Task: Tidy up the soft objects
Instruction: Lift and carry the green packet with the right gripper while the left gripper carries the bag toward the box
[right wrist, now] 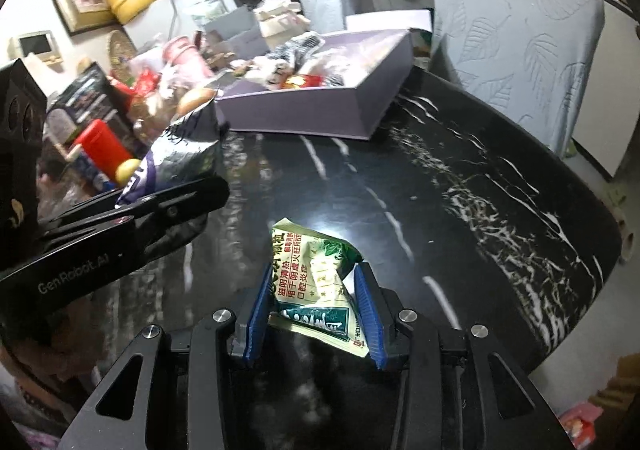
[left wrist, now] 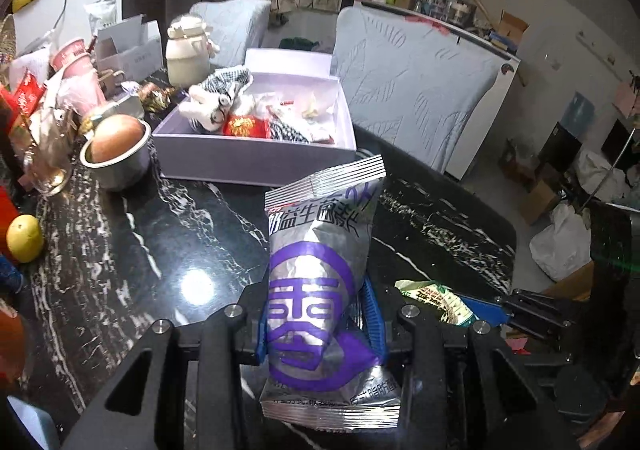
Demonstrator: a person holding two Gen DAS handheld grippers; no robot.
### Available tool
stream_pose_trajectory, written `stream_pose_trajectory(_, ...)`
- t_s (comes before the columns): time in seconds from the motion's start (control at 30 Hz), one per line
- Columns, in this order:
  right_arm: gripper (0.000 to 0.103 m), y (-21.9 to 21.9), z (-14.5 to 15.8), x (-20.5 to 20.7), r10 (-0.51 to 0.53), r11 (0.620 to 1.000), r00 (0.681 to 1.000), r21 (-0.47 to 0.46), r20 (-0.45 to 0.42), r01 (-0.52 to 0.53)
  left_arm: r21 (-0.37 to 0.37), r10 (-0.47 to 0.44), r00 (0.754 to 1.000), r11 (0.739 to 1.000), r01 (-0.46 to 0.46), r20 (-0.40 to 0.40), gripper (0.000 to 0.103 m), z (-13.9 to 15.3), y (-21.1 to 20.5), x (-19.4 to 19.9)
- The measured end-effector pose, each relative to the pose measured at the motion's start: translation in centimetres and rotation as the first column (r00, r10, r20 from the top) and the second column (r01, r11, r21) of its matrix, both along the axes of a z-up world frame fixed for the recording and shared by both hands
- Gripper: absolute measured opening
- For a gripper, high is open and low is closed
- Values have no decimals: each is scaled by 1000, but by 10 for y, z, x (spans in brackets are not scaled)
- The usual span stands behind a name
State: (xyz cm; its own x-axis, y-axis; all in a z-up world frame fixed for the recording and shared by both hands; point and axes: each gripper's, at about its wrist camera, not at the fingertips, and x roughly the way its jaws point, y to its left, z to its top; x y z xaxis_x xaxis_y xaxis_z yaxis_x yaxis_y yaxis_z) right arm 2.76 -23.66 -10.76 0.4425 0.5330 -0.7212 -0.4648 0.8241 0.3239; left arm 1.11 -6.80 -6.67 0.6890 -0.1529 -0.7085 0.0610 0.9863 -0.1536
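The lower part of a silver and purple snack packet (left wrist: 320, 290) is clamped between the blue pads (left wrist: 374, 320) of the left tongs (left wrist: 322, 324); the left pad is largely covered by the foil, and the packet's bottom seal is seen below the pads. The packet is held upright above the black marbled bench (left wrist: 160, 250). In the right wrist view only its crumpled top (right wrist: 182, 153) is seen above the black body of the left tongs.

A green and cream sachet (right wrist: 316, 286) is gripped by the right tongs (right wrist: 314, 314), narrowed onto its creased sides, with its upper corner projecting forward over the bench (right wrist: 460, 209). Whether the sachet touches the bench surface cannot be told. In the left wrist view only a strip of it (left wrist: 436, 298) is seen at the right.

At the far edge of the bench a lilac open box (left wrist: 256, 159) is seen, holding a plush toy (left wrist: 208, 109), a red packet (left wrist: 244, 126) and checked cloth; the rest of its contents are hard to make out. At the left edge, clutter is crowded together and partly cut off: a steel bowl (left wrist: 120, 165) holding a brown round thing, a lemon (left wrist: 24, 238), a cream bottle-shaped plush (left wrist: 188, 53).

Between both tongs and the box, bare bench is seen, and its right edge curves away beside a quilted chair back (right wrist: 520, 41).
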Motion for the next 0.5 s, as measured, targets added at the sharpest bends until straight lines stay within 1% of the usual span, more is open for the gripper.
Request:
stream_pose_trajectory(0.13,40,1,17,-13,8,1000,999,22,42,-9,-2,-1,999,1000,1,43,37,14,3,-12)
stream_pose_trajectory(0.27,40,0,38,-23,14,999,995,39,101,-18,1,3,996,1000,-3,85,37,29,5,-17)
stream_pose_trajectory(0.5,40,3,71,-23,28,998,982,43,189,-37,15,10,985,1000,-12,170,37,62,8,-16)
